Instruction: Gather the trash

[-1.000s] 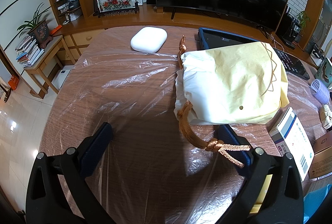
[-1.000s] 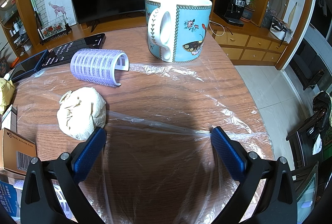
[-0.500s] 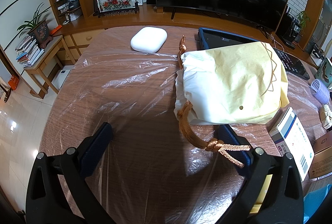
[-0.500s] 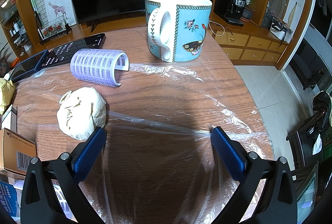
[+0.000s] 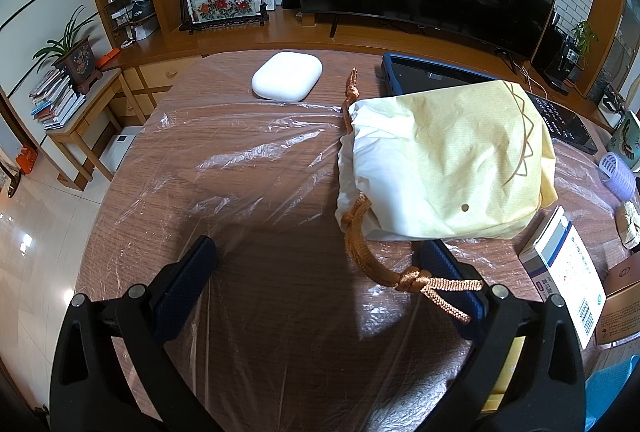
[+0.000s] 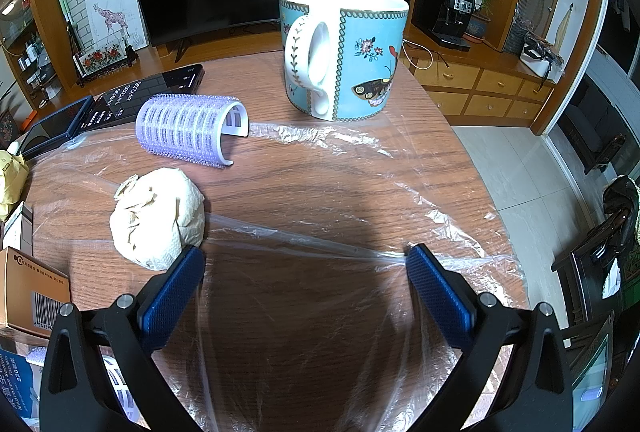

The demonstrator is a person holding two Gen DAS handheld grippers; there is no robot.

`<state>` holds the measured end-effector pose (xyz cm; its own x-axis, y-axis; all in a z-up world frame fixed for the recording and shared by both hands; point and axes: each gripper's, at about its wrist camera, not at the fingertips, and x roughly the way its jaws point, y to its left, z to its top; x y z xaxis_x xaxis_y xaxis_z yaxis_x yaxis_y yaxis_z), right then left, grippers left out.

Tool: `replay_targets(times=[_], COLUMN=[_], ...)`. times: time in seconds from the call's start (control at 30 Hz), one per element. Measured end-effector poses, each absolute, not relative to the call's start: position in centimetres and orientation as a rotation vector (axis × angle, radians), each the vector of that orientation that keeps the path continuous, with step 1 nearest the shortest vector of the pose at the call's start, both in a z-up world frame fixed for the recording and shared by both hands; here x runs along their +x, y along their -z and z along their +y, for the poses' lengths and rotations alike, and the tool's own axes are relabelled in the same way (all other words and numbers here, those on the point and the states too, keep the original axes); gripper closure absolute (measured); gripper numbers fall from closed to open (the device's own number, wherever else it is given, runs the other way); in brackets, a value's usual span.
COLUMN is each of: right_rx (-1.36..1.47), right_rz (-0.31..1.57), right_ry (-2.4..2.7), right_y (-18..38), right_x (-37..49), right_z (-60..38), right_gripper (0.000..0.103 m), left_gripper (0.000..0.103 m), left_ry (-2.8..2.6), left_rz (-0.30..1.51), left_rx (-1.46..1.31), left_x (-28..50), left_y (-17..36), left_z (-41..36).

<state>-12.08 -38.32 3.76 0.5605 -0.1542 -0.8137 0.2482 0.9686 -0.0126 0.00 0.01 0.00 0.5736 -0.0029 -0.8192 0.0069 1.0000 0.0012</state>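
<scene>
A crumpled ball of pale paper (image 6: 158,218) lies on the wooden table, just ahead of the left finger of my right gripper (image 6: 306,258), which is open with nothing between its fingers. The same ball (image 5: 629,224) shows small at the far right in the left wrist view. Thin clear plastic film (image 6: 360,152) is spread over the tabletop under both grippers. My left gripper (image 5: 320,252) is open and empty too. A yellow drawstring pouch (image 5: 452,164) sits ahead of its right finger, and the pouch's orange cord (image 5: 416,278) drapes over that finger.
A blue butterfly mug (image 6: 344,52) stands far centre, a purple hair roller (image 6: 188,128) to its left, with a remote (image 6: 148,92) and a tablet (image 5: 432,76) behind. A white case (image 5: 287,77) lies far left. Cardboard boxes (image 6: 28,288) crowd between the grippers. The table edge (image 6: 480,172) drops off at right.
</scene>
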Motion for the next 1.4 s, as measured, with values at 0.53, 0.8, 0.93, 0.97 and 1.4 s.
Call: replay_targets(times=[0.53, 0.8, 0.93, 0.97, 1.4], right_rx=[0.108, 0.111, 0.095, 0.073, 0.065], right_rz=[0.947, 0.973, 0.972, 0.946, 0.732], right_ry=[0.241, 0.232, 0.239, 0.237, -0.187], right_y=[-3.8, -4.1, -5.3, -6.4, -17.7], right_x=[-12.1, -12.2, -13.1, -14.0, -22.8], right_z=[-38.3, -38.6, -38.3, -37.8, -23.5], right_gripper=[0.004, 0.004, 0.004, 0.004, 0.004], left_gripper=[0.001, 0.001, 0.002, 0.002, 0.002], left_ry=[0.006, 0.014, 0.047, 0.054, 0.239], left_rz=[0.960, 0.959, 0.982, 0.990, 0.880], left_rx=[0.004, 0.012, 0.027, 0.025, -0.033], left_x=[0.0, 0.0, -0.3, -0.6, -1.3], left_y=[0.0, 0.0, -0.1, 0.1, -7.3], left_z=[0.0, 0.0, 0.6, 1.2, 1.3])
